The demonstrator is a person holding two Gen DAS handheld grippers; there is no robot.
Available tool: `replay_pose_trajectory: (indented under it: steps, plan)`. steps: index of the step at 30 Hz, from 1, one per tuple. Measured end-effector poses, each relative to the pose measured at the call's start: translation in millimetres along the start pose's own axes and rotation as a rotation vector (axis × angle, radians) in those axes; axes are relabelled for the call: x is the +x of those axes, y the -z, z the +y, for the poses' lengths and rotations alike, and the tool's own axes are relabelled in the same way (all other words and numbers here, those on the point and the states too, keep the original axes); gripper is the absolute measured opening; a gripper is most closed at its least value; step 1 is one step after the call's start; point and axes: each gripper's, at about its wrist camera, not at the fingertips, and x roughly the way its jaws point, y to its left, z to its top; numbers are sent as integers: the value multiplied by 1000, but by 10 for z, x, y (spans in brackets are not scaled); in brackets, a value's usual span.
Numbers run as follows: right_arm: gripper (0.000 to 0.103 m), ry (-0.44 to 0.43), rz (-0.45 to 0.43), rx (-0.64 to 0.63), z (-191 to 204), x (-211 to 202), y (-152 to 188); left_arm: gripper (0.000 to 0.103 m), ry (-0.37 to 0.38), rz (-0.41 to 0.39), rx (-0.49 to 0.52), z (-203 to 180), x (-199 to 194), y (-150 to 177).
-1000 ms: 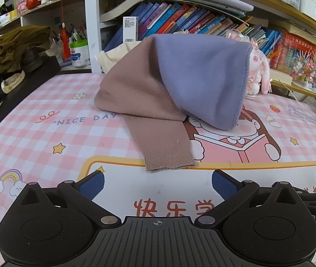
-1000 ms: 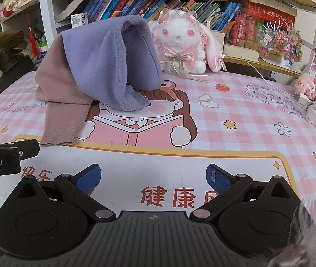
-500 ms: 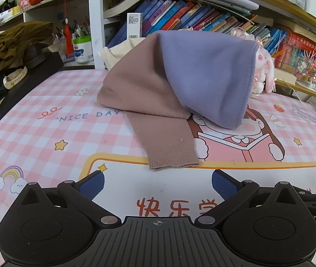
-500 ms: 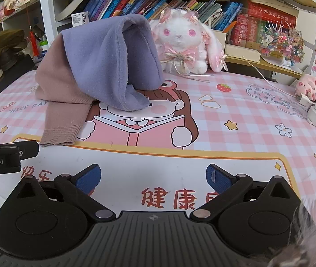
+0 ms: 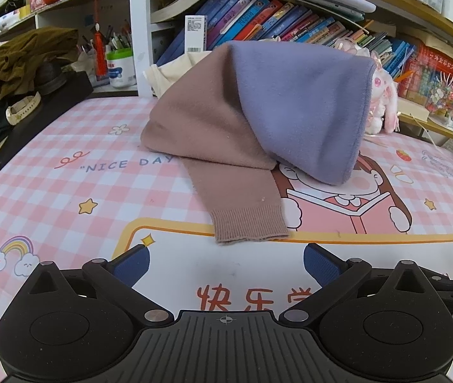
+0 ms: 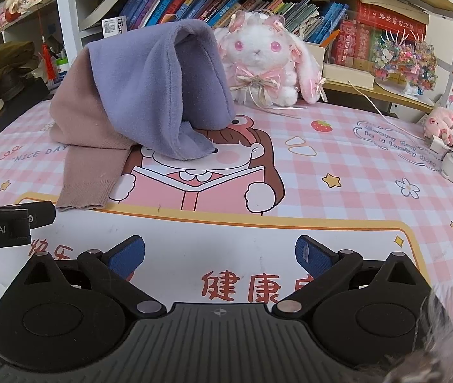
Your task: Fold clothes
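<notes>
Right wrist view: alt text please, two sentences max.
A heap of clothes, a purple fleece garment draped over a mauve knit sweater, sits on a pink checked cartoon table mat. The right tongs are open and empty in front, with a white plush bunny behind.

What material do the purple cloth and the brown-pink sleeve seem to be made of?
Purple cloth: probably fleece, with a soft, matte, fuzzy nap and a stitched edge. Brown-pink sleeve: fine knit, maybe wool or acrylic; its cuff shows ribbing.
</notes>
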Motion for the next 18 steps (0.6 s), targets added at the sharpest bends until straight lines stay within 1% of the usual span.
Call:
replay_pose_trajectory:
  steps: [18]
  plan:
    - [102, -7, 15, -2, 10, 31, 1, 103, -7, 13, -4, 4, 22, 1]
